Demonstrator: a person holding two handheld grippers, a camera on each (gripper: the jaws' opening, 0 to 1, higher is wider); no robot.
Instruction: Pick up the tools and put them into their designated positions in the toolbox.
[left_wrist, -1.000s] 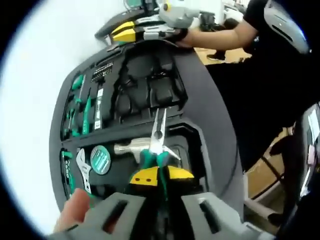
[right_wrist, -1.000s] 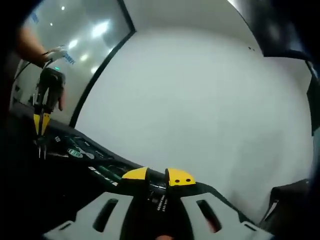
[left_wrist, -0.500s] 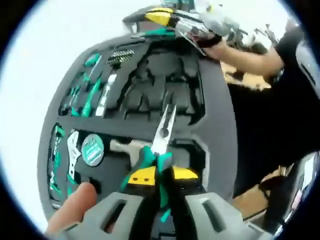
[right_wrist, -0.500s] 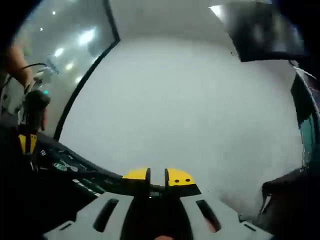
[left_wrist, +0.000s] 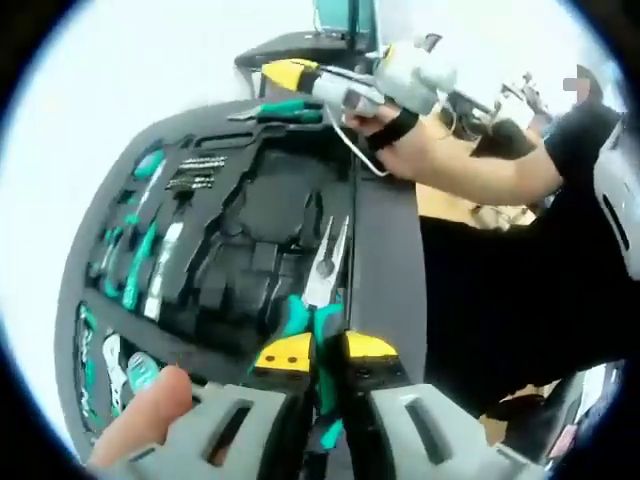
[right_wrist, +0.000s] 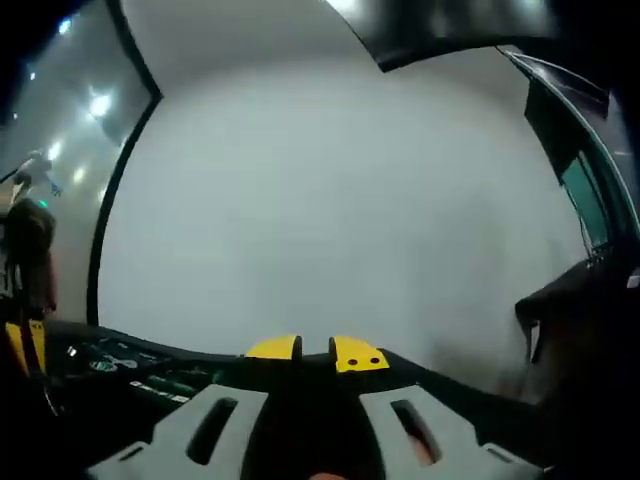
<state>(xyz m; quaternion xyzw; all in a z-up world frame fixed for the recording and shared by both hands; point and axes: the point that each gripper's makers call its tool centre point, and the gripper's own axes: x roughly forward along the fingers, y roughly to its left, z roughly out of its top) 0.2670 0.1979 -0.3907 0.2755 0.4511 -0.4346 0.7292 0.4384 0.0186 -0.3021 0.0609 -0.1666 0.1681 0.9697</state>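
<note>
Here the left tongs (left_wrist: 325, 352) clench green-handled needle-nose pliers (left_wrist: 322, 268) over the toolbox (left_wrist: 390, 240), nose pointing ahead toward its empty central recess, while the right tongs (right_wrist: 314, 352) sit nearly closed, holding nothing visible.

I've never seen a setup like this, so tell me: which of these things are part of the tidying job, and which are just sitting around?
Part of the job:
- toolbox, open, with shaped slots
- needle-nose pliers, clamped in the left gripper
- green-handled tools already seated in the toolbox
- right gripper at the far edge, above another green-handled tool

Just lying about:
- white table
- monitor
</note>
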